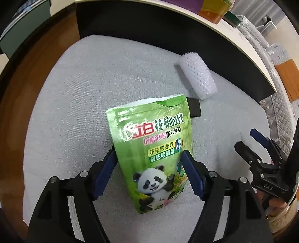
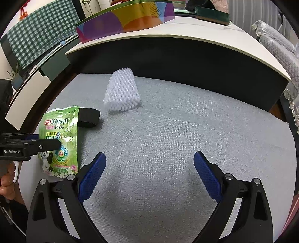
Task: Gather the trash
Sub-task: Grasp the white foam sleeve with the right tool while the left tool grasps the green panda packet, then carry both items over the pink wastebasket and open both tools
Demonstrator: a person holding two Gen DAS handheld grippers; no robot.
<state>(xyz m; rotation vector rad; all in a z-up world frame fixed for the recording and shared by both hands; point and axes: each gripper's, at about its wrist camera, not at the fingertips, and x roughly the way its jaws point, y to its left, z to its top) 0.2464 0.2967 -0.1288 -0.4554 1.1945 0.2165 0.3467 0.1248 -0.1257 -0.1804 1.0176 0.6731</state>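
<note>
A green laundry-bead pouch [image 1: 151, 149] with a panda print stands between the two blue pads of my left gripper [image 1: 149, 155], which is shut on its sides. It also shows in the right wrist view [image 2: 59, 142] with the left gripper [image 2: 35, 144] clamped across it. A white foam net sleeve [image 1: 197, 76] lies on the grey mat beyond the pouch; it also shows in the right wrist view [image 2: 122, 91]. A black strap loop [image 2: 88, 117] lies just behind the pouch. My right gripper [image 2: 149, 164] is open and empty over the mat.
The grey mat [image 2: 177, 130] covers the floor in front of a low table with a white top [image 2: 205, 35] and dark side. A colourful box [image 2: 127, 20] and a green block [image 2: 212, 14] rest on the table. Quilted chairs [image 2: 280, 48] stand at the right.
</note>
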